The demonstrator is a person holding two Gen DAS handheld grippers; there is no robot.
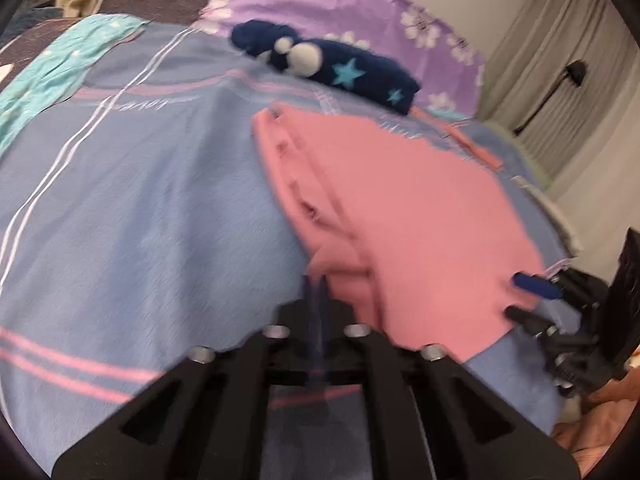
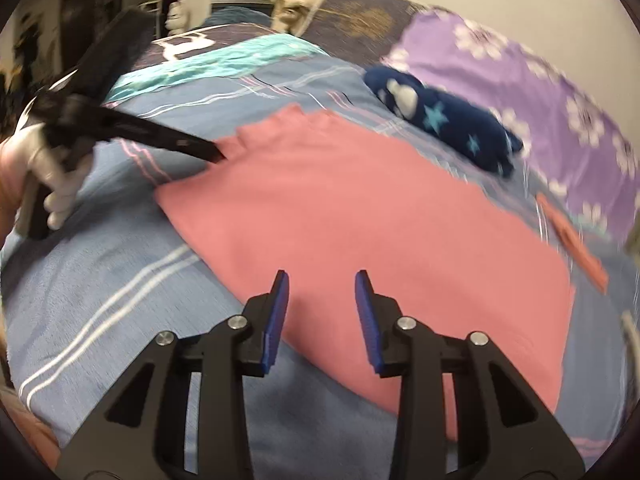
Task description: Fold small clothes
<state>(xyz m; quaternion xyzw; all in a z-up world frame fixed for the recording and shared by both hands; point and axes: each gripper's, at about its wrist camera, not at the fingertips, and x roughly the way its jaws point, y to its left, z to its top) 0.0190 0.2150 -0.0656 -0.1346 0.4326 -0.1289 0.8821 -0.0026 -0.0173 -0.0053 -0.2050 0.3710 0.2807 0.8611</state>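
1. We see the left gripper with its blue-padded black jaws pressed fully together; its tips meet the near corner of the flat pink knit garment. Blur keeps us from telling whether a fold of cloth is pinched between the pads.
2. The right gripper holds its jaws partly apart. Nothing lies between the blue pads; they hover above the near edge of the pink garment, not touching it.
3. In the right wrist view, a white-gloved hand grips the left tool, ahead and to the left of the right gripper.
4. The garment lies spread on the blue bedcover with white and pink stripes, directly ahead of both grippers, its layered folds towards the left gripper's side.
5. Beyond the garment, farther from both grippers, lies a rolled navy fleece item with pale blue stars and white patches.
6. Farthest back sit a purple pillow with white flowers and, to the left, a crumpled turquoise cloth.
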